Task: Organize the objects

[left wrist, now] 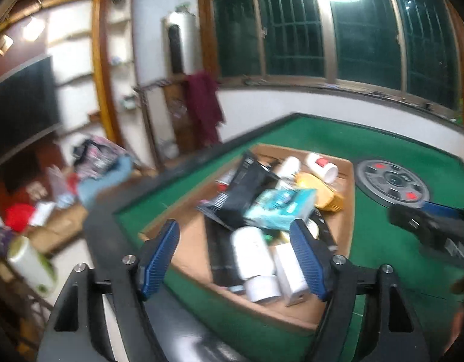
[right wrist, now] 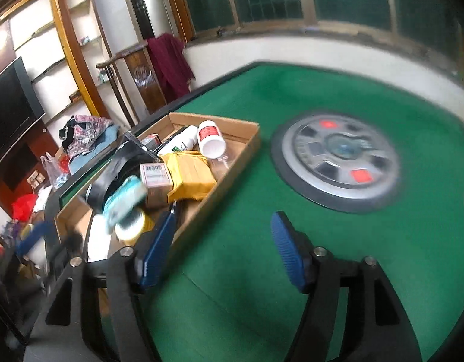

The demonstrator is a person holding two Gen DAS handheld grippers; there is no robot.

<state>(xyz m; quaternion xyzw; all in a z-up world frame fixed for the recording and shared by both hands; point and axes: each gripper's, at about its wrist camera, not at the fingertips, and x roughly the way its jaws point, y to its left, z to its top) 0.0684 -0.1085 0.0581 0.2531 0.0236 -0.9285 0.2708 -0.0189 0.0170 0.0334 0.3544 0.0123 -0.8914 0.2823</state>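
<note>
Two pairs of tongs hang over the green counter (right wrist: 292, 114), both with their blue pads spread apart and nothing between them. Nearest, the left tongs (left wrist: 236, 256) hover above the near end of a shallow cardboard box (left wrist: 189, 241) that sits on the felt, pointing down into its clutter. The right tongs (right wrist: 222, 250) are off to the right of that box, over bare green felt, their left pad just by the box's right wall. Inside the box, close in, lies a white bottle (left wrist: 252, 253) on its side beside a small white carton (left wrist: 290, 271); a teal packet (left wrist: 281, 208) rests on top of the heap in the middle, with a black pouch (left wrist: 247, 187) to its left and a yellow packet (right wrist: 189, 175) to its right. At the far end lies a white jar with a red label (right wrist: 211, 138). Farther right on the counter, well apart from the box, sits a round grey dial with red markings (right wrist: 337, 157).
</note>
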